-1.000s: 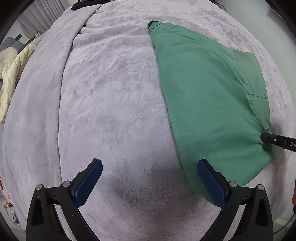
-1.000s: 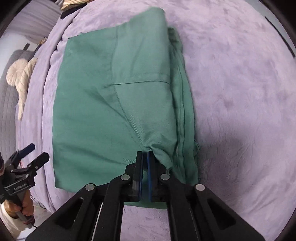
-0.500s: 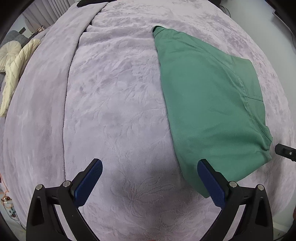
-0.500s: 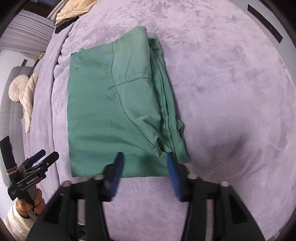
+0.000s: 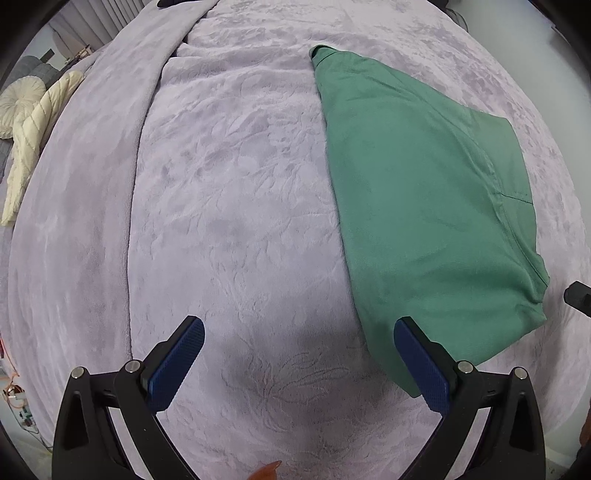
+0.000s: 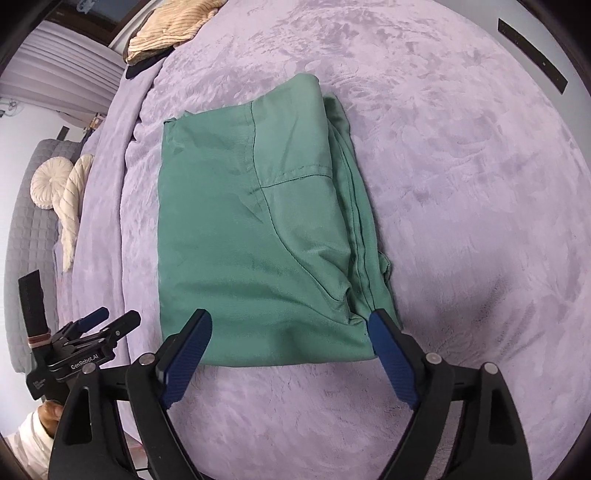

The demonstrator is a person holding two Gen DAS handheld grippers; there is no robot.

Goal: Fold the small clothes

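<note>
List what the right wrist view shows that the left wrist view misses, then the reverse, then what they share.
Right wrist only: a tan corduroy cushion at the far end, the garment's stitched seams, and the whole left tongs held by a hand.
Left wrist only: the bare blanket beside the garment.
Both: the folded green garment on the lilac blanket, and a cream pillow.

Green garment (image 6: 258,229), lilac leaf-embossed blanket (image 5: 229,206), cream cushion (image 6: 48,181), blue-padded black claw (image 6: 290,354)

Green garment (image 6: 258,236): matt woven cloth, smooth, dark stitched seams. Beneath it, lilac blanket (image 5: 229,221): plush, embossed pile. Gripper pads (image 6: 393,360): blue, finely textured; frames matt black plastic.
</note>
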